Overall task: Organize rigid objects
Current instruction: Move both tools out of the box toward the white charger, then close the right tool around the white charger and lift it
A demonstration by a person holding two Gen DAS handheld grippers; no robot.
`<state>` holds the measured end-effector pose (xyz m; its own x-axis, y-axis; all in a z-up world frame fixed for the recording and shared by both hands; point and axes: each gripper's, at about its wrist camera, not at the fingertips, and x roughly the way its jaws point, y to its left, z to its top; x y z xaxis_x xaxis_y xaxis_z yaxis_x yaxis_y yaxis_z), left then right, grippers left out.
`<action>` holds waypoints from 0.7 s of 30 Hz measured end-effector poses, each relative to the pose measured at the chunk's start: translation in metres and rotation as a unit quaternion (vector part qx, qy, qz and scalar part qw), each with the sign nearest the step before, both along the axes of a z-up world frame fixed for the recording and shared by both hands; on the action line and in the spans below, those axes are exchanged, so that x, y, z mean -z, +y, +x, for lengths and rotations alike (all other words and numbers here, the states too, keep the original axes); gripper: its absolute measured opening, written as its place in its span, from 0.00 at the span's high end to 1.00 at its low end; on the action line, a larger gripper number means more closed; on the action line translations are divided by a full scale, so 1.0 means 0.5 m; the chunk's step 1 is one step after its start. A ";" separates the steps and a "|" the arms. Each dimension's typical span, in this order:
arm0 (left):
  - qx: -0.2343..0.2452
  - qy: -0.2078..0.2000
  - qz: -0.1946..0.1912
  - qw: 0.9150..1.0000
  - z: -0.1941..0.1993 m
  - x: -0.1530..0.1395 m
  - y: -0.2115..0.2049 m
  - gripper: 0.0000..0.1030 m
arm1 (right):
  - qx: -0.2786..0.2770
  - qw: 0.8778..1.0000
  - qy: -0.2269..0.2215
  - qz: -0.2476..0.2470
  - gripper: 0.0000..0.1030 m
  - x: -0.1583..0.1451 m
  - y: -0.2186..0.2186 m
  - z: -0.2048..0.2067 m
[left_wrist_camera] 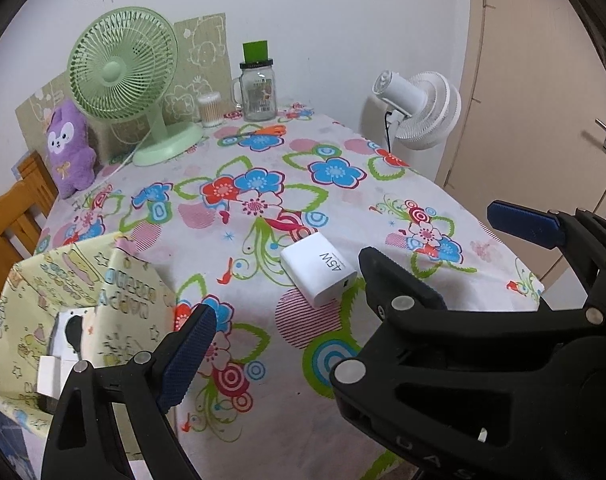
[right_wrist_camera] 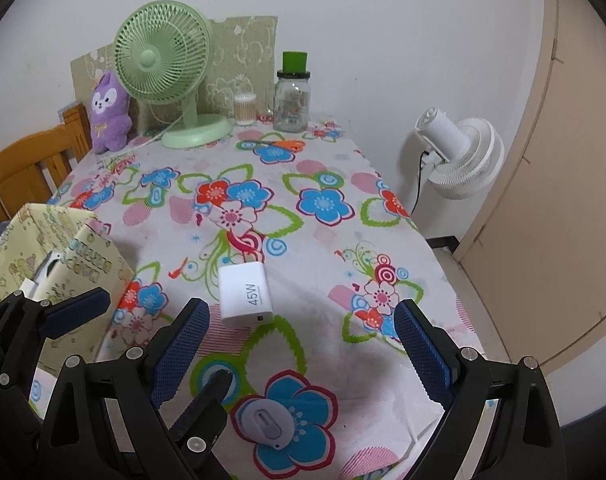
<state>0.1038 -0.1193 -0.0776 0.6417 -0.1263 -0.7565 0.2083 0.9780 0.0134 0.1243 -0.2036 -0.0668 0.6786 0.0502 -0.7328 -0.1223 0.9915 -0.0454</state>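
**A:** Start wide. Where does everything sit?

**B:** The floral tablecloth (right_wrist_camera: 327,248) covers the whole table. The paper-covered box (left_wrist_camera: 83,276) stands at its near left corner, open on top with some white items already inside. The left gripper (left_wrist_camera: 303,320) is just beside that box. Its jaws are spread wide and hold nothing.

**A:** And the right gripper (right_wrist_camera: 301,308)?

**B:** It's the same, jaws wide apart and nothing between the pads. The two tools are crowded together, with their inner fingers overlapping.

**A:** So which one takes the white 45W charger (right_wrist_camera: 245,294)?

**B:** I'd say the right. The charger lies flat on the cloth just ahead of its fingertips, a little left of the middle of the gap. Its long axis runs roughly along the fingers, so the pads would close across the narrow width. From the left wrist view it lies diagonal, a worse match.

**A:** Anything smaller?

**B:** A small grey oval gadget (right_wrist_camera: 268,420) lies on the cloth under the right gripper, behind its fingertips. It's apart from the charger.
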 end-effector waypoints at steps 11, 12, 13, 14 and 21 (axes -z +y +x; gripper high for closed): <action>-0.015 0.011 0.001 1.000 0.024 0.064 0.000 0.09 | -0.009 1.000 0.024 0.008 0.08 0.075 -0.005 0.033; -0.018 0.016 -0.002 1.000 0.028 0.073 0.002 0.09 | -0.011 0.999 0.030 0.009 0.08 0.086 -0.006 0.038; -0.020 0.021 -0.003 1.000 0.031 0.079 0.004 0.09 | -0.011 0.999 0.032 0.009 0.08 0.092 -0.006 0.042; -0.023 0.026 -0.006 0.999 0.035 0.086 0.006 0.09 | -0.011 0.999 0.035 0.009 0.08 0.101 -0.006 0.046; -0.036 0.044 -0.013 0.998 0.052 0.120 0.015 0.09 | -0.006 0.998 0.058 0.013 0.08 0.148 -0.017 0.073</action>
